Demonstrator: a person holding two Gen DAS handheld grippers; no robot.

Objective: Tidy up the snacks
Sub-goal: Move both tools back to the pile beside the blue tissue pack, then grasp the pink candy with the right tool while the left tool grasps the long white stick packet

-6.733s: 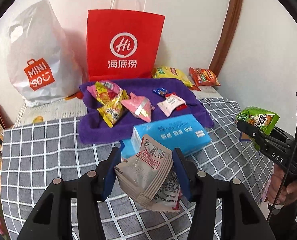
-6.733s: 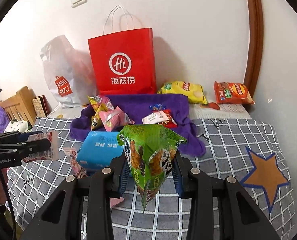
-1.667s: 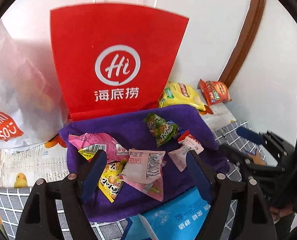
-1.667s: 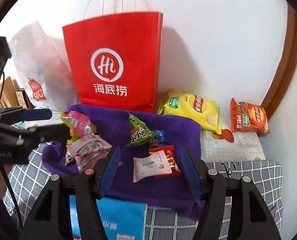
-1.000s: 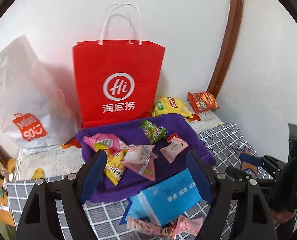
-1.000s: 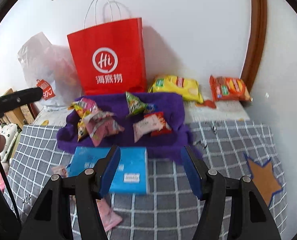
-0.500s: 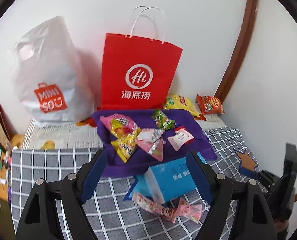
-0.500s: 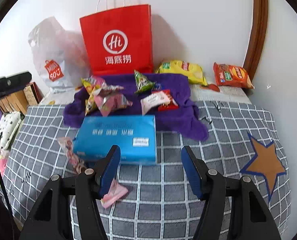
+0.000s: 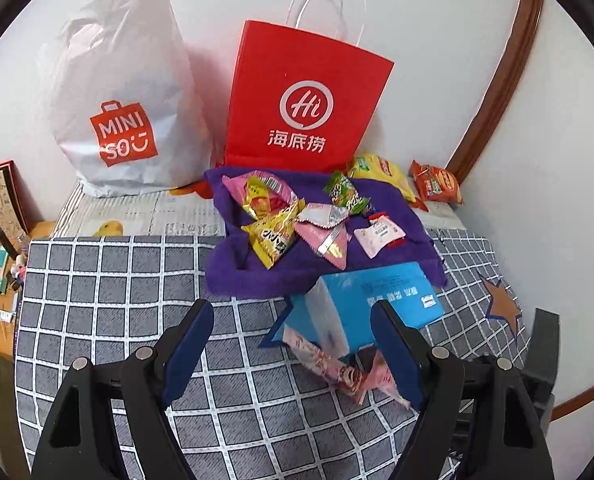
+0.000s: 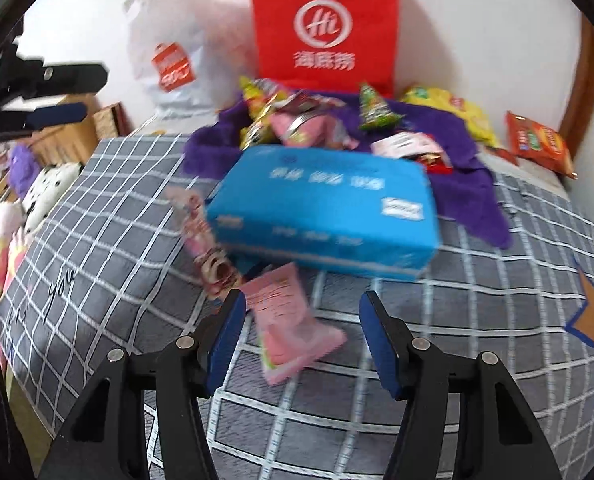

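Observation:
Several snack packets lie on a purple towel (image 9: 321, 276), among them a yellow one (image 9: 271, 236), a grey-pink one (image 9: 323, 224) and a green one (image 9: 345, 194). Two pink packets (image 10: 287, 320) (image 10: 203, 240) lie on the checked cloth in front of a blue tissue box (image 10: 325, 208). My right gripper (image 10: 299, 340) is open and empty, low over the nearer pink packet. My left gripper (image 9: 293, 354) is open and empty above the cloth; the pink packets (image 9: 337, 372) lie near its right finger.
A red paper bag (image 9: 305, 100) and a white Miniso bag (image 9: 125, 92) stand against the wall. Yellow (image 9: 381, 172) and orange (image 9: 437, 184) chip bags lie at the back right. Wooden furniture and soft toys (image 10: 45, 188) are at the left.
Both grippers have pulled back from the purple towel, empty. The right one has dropped low toward the pink packet in front of the blue box.

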